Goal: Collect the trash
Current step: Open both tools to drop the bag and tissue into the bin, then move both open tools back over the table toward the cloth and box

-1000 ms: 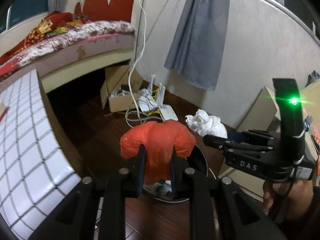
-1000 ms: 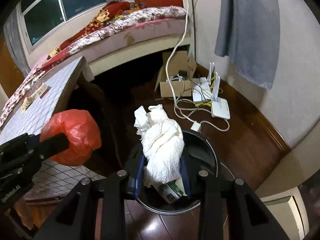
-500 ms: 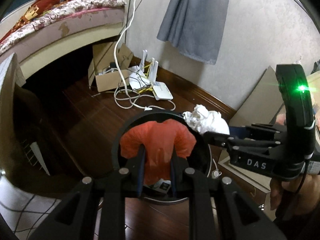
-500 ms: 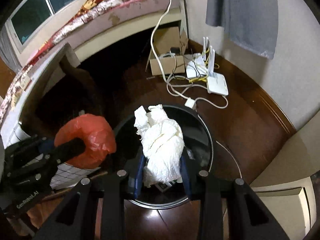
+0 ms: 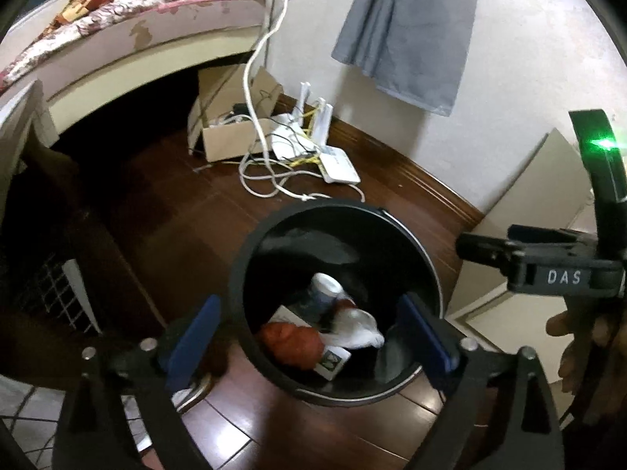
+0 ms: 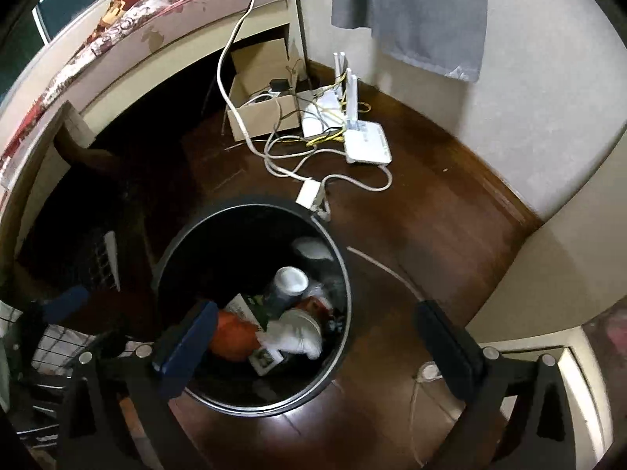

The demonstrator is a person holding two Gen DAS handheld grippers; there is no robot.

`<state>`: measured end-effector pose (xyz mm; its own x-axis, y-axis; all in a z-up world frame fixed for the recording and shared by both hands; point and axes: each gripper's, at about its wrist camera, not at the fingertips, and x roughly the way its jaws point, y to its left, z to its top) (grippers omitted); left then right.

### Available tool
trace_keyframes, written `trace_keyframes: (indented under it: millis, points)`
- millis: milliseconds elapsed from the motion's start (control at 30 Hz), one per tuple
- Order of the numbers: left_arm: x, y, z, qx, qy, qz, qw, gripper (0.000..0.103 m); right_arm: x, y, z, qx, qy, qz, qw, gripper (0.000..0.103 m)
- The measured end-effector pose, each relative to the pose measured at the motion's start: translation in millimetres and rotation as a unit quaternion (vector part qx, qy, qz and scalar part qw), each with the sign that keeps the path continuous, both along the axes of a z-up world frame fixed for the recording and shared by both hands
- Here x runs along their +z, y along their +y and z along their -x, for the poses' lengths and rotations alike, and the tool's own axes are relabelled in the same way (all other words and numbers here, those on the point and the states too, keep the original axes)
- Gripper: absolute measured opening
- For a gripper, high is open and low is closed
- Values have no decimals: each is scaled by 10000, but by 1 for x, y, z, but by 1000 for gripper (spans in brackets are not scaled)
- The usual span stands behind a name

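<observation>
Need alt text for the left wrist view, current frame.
Open left gripper hovers over a black trash bin on a dark wood floor; inside lie a red plastic bag, crumpled white paper and other trash. The right gripper shows at the right edge. Behind are a cardboard box, white routers with cables, and a bed.

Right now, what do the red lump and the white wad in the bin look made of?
The crumpled red lump looks like thin plastic film: glossy wrinkles, probably a bag. The crumpled white wad looks like matte, soft-creased tissue paper or thin film; uncertain. The round black bin seems smooth hard plastic.
</observation>
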<state>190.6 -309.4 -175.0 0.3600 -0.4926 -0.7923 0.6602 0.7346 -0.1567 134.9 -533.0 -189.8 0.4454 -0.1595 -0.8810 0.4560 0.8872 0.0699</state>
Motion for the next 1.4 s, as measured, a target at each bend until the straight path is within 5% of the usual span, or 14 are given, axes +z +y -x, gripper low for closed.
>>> trace_keyframes:
  millis: [733, 1400]
  points:
    - [26, 2, 5, -48, -292, 42, 9996, 98, 22, 14, 5, 116, 105, 726, 9972, 102]
    - [76, 18, 19, 141, -827, 126, 9964, 98, 59, 26, 29, 99, -401, 791, 9960, 102]
